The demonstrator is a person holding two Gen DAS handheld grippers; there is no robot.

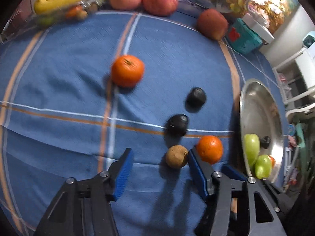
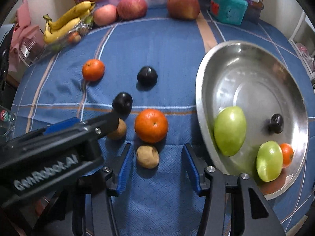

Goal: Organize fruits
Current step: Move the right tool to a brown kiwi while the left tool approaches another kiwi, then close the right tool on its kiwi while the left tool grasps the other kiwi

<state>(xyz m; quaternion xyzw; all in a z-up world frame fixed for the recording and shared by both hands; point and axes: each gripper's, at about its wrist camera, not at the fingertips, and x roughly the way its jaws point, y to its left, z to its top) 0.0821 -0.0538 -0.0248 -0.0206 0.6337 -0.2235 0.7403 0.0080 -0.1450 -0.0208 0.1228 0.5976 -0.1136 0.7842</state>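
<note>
My left gripper is open and empty above the blue cloth, with a brown kiwi just inside its right finger and an orange beyond that finger. My right gripper is open, with another brown kiwi lying between its fingertips and an orange just ahead. The left gripper's body shows at left in the right wrist view. A steel bowl at right holds two green fruits, a small orange and a dark plum.
Two dark plums and another orange lie on the cloth. Bananas on a clear tray and three red apples stand along the far edge, with a teal box at the back right.
</note>
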